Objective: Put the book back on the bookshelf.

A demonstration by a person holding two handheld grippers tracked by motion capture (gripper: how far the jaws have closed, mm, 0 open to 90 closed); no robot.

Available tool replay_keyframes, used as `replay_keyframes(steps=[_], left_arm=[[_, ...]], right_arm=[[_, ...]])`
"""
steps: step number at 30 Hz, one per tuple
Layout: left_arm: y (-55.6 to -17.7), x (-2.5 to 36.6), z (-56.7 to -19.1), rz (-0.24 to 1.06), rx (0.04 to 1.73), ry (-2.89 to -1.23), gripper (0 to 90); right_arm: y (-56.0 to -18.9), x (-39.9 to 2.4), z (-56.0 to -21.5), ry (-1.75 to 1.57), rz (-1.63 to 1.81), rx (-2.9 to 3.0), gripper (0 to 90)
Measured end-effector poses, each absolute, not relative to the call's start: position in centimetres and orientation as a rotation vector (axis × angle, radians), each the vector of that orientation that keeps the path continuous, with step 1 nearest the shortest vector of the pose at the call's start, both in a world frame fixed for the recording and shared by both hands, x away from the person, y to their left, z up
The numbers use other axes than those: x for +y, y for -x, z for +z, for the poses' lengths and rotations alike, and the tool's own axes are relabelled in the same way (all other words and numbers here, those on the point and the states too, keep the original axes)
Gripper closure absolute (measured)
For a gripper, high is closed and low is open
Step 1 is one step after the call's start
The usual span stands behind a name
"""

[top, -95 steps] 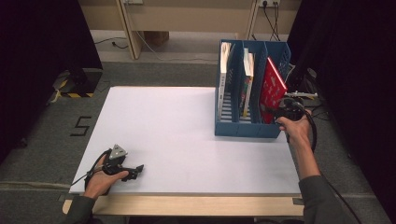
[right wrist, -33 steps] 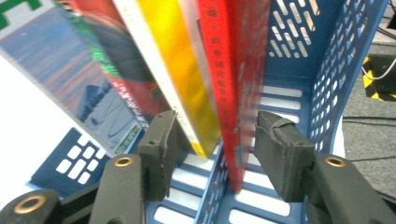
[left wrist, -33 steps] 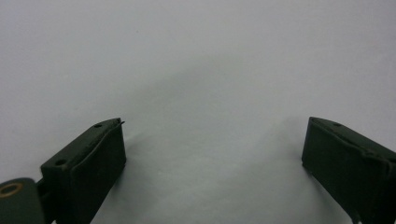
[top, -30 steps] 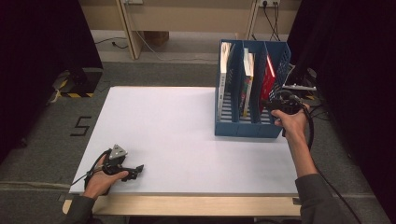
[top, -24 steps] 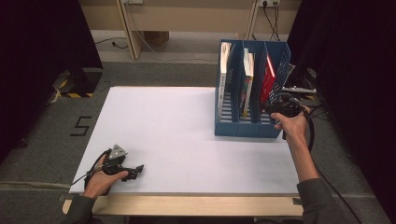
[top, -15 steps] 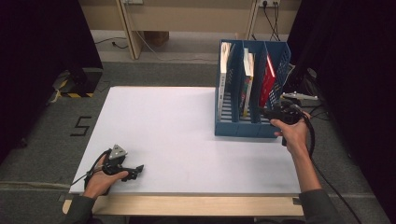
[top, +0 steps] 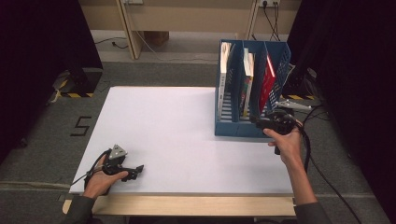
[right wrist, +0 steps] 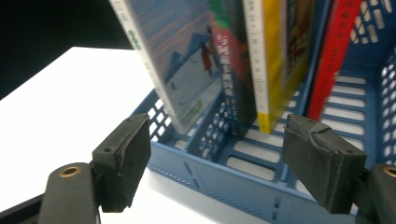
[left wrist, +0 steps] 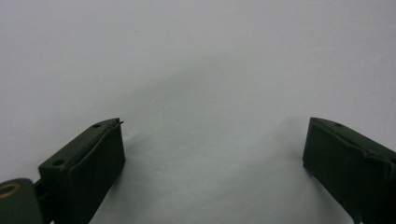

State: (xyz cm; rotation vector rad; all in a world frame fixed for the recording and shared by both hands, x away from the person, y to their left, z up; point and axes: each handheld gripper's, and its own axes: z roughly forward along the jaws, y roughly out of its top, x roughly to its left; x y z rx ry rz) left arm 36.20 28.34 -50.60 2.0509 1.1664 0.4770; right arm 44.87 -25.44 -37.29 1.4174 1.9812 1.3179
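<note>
A blue file rack (top: 233, 126) stands at the table's right far side, with books upright in its compartments. A red book (top: 267, 80) leans in the rightmost one. My right gripper (top: 259, 124) hovers just in front of the rack's near wall; its jaws have just been opening and hold nothing. In the right gripper view the gripper (right wrist: 217, 133) stands open before the rack (right wrist: 224, 184), with the red book (right wrist: 334, 56) and a yellow-spined book (right wrist: 261, 65) behind. My left gripper (top: 138, 169) rests at the table's near left corner. Its jaws (left wrist: 212, 154) are open over bare tabletop.
The white table (top: 177, 121) stretches wide between the two hands. A blue-covered book (right wrist: 173, 60) leans in the rack's left compartment. Dark curtains flank both sides, and cables lie on the floor to the right of the rack.
The red book, tilted in my right gripper at first, now stands free in the rack. The right hand has drawn back toward the near edge with its jaws spread. The left hand has kept still.
</note>
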Motion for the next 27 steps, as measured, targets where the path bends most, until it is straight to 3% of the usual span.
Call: replay_keyframes(steps=[27], left_arm=[[-36.2, 28.3, -50.6, 0.476, 1.164, -2.052, 4.4]], right_arm=[[-42.0, -22.0, -40.0, -1.337, 1.295, 2.098, 20.9]])
